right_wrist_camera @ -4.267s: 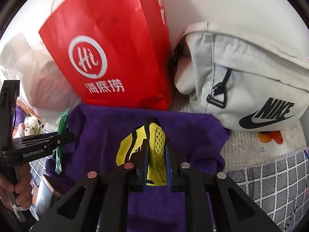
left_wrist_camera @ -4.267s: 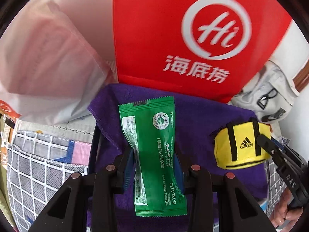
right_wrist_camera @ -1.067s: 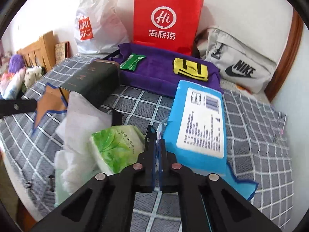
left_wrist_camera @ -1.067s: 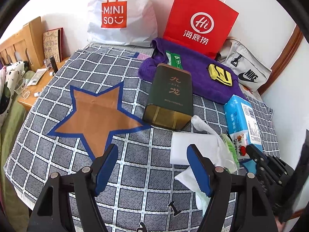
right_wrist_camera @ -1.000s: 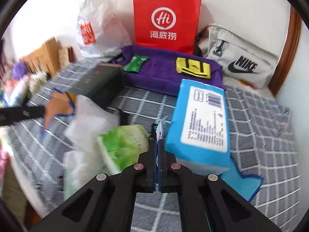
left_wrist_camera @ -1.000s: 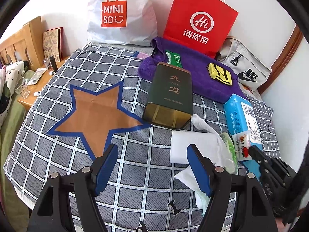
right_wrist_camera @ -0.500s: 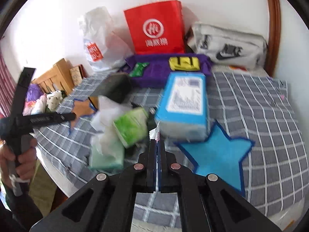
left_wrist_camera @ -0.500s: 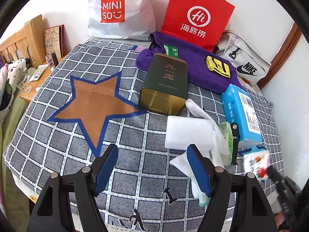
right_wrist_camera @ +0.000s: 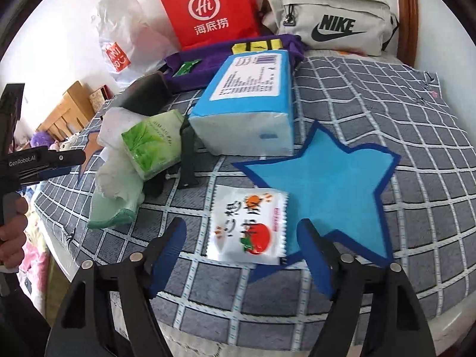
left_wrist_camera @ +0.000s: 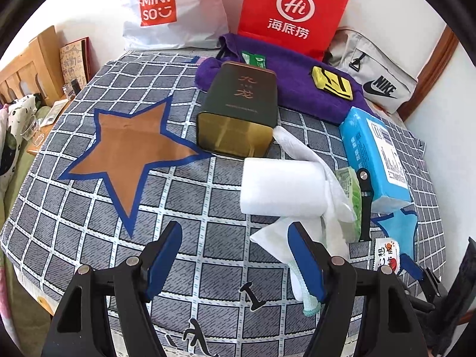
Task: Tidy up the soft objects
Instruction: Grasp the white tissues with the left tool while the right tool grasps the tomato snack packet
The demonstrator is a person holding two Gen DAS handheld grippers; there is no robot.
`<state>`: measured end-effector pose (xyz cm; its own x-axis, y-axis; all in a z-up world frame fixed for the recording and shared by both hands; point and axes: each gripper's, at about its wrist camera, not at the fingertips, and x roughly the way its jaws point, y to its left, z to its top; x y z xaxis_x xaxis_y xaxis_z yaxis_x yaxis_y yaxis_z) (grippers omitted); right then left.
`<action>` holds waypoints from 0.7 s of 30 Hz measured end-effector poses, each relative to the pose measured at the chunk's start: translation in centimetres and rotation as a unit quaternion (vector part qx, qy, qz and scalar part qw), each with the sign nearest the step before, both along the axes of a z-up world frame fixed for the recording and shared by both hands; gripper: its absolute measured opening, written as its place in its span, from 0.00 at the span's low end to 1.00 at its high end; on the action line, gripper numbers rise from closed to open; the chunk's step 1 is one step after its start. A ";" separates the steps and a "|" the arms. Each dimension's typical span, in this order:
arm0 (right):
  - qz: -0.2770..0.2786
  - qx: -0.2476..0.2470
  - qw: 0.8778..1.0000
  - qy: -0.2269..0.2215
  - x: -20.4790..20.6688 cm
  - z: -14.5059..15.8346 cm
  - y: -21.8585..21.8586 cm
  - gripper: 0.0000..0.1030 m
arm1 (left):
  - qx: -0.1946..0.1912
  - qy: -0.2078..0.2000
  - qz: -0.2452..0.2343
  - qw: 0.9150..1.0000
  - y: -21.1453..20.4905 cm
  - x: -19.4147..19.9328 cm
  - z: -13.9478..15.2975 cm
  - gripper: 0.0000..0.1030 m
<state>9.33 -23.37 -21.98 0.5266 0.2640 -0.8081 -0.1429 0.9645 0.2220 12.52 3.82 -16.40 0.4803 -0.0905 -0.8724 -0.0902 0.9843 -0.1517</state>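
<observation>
left gripper [left_wrist_camera: 235, 255] sits at the bottom centre of its own view, jaws spread wide and holding nothing; the blue pads frame bare checked cloth [left_wrist_camera: 89, 232], and the right-hand pad sits in front of the edge of the white towel heap [left_wrist_camera: 300, 160]. moving right across that view, the green tissue pack [left_wrist_camera: 348, 199] lies against the towel, the black-handled tool [left_wrist_camera: 365, 205] beside it, then the big blue tissue pack [left_wrist_camera: 374, 154], and at the lower right edge the small white snack sachet [left_wrist_camera: 386, 253]

right gripper [right_wrist_camera: 241, 255] fills the bottom of its own view, its jaws opening, with the sachet [right_wrist_camera: 248, 223] lying flat between and just beyond the pads, touching neither. the sachet's left part rests on the checked cloth and its right part overlaps the lower left arm of the blue star patch [right_wrist_camera: 324, 187]

judging from this, the step is setting the sachet down, and it looks nearly done. to finish well, the right gripper should let the pads clear fully, then back straight out towards the bottom of the frame, not sideways, so a pad does not drag the light wrapper. if the star is meant as the sorting spot, the sachet lies only half on it, and a nudge towards the upper right would seat it. the left gripper should hold off the towel heap until the right one is clear
</observation>
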 end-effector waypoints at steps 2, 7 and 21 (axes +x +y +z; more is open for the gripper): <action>-0.002 -0.025 1.000 0.007 0.2 -0.9 0.9 0.74 | -0.003 0.000 -0.004 1.000 -0.2 0.0 0.0 0.70; -0.004 -0.092 0.995 -0.028 -0.2 -1.5 2.9 0.72 | -0.016 -0.008 -0.014 1.000 -0.6 0.0 0.1 0.70; 0.002 -0.082 0.995 -0.050 -0.3 -1.2 1.4 0.42 | -0.016 -0.012 -0.114 0.993 -6.2 -0.2 0.1 0.70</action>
